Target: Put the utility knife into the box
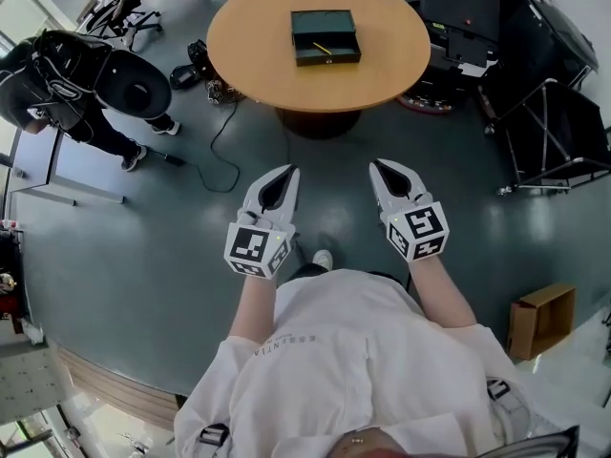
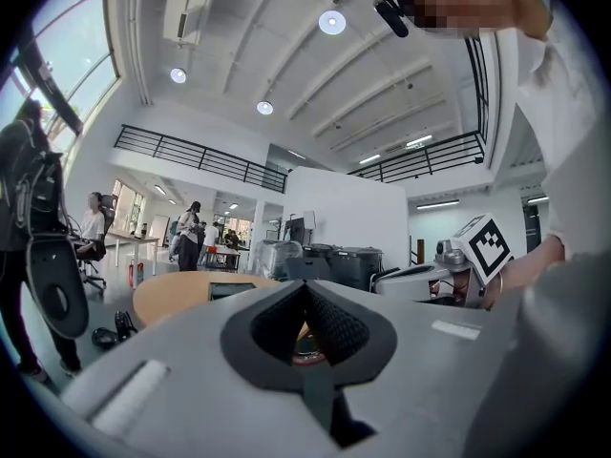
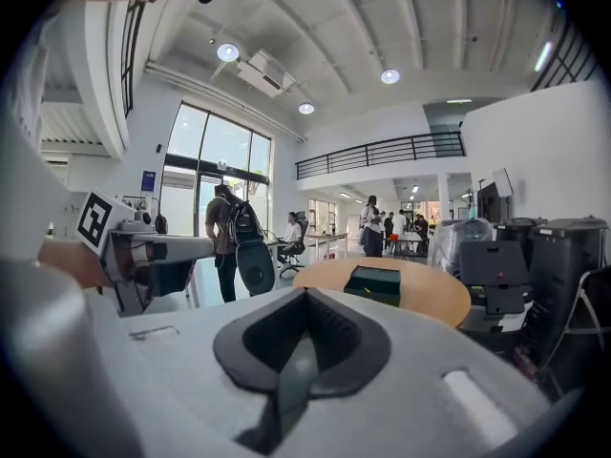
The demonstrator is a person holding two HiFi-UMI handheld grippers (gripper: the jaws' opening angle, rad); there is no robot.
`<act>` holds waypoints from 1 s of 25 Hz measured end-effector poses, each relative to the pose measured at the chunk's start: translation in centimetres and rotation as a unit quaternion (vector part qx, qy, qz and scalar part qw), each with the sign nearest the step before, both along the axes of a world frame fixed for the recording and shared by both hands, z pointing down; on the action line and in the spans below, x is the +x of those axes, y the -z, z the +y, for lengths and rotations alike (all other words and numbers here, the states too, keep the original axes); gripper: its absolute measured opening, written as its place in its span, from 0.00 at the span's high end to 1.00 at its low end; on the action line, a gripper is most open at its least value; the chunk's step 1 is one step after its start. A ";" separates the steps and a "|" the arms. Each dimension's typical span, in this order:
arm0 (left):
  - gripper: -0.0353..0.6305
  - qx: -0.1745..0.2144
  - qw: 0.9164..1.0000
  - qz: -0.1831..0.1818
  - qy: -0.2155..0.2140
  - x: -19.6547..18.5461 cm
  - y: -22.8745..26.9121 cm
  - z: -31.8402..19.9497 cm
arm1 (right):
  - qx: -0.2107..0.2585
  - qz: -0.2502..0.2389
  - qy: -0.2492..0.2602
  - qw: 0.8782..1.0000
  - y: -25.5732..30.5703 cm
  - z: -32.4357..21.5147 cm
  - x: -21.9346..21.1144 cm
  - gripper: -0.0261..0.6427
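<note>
Wearer's white shirt (image 1: 353, 351) fills the bottom of the head view, and the person stands well back from the round table (image 1: 248, 55). The left gripper (image 1: 286, 173) and right gripper (image 1: 378, 167) hang side by side over the floor, each clenched tight on nothing, which reads as an idle pose with nothing to carry. Dark box (image 1: 326, 36) sits open mid-table; only the head view looks down into it and shows what is probably the utility knife (image 1: 322, 48), a thin yellow sliver lying inside, while both gripper views catch the box side-on, contents unreadable.
</note>
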State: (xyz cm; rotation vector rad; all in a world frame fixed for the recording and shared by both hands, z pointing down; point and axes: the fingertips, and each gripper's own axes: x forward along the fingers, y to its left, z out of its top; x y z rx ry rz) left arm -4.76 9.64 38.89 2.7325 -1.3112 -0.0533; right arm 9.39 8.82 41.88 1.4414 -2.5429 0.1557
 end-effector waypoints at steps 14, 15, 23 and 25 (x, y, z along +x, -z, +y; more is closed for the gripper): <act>0.93 0.023 1.000 -0.014 0.005 -0.6 1.3 0.1 | 0.037 0.031 0.002 0.999 0.9 0.3 -0.5 0.97; 0.93 0.024 1.000 -0.014 0.005 -0.5 1.4 0.0 | 0.039 0.036 0.002 0.999 0.9 0.3 -0.4 0.97; 0.93 0.023 1.000 -0.013 0.000 -0.1 1.1 -0.6 | 0.048 0.031 0.003 0.998 1.4 0.1 0.0 0.97; 0.93 0.023 1.000 -0.016 0.000 0.1 1.2 -0.7 | 0.050 0.030 0.004 0.998 1.6 0.1 0.1 0.97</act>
